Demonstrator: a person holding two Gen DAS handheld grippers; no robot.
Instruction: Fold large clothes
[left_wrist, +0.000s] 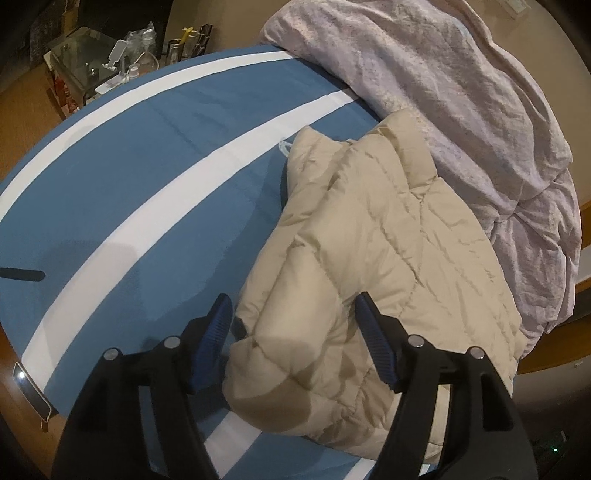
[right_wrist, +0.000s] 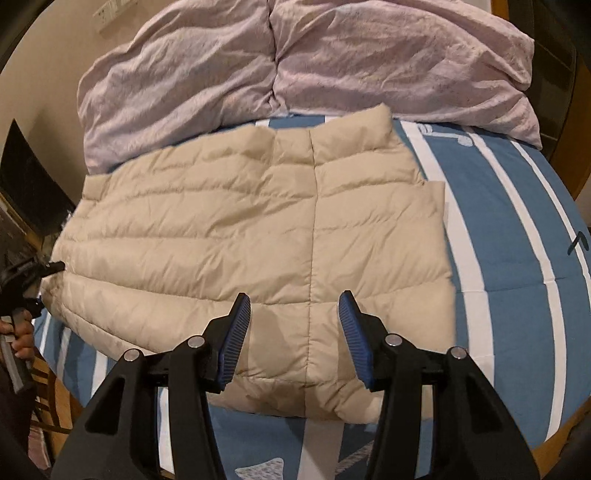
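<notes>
beige down jacket (right_wrist: 255, 236) on bed (right_wrist: 517, 221), seemingly folded

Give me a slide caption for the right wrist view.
Open right gripper above a folded beige puffer jacket on a blue-and-white striped bed, pink duvet behind.

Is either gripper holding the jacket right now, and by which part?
Nothing is held. Both the left gripper and right gripper hover open above the beige jacket.

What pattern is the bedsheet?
Blue with white stripes; the bedsheet shows best in the left wrist view.
</notes>
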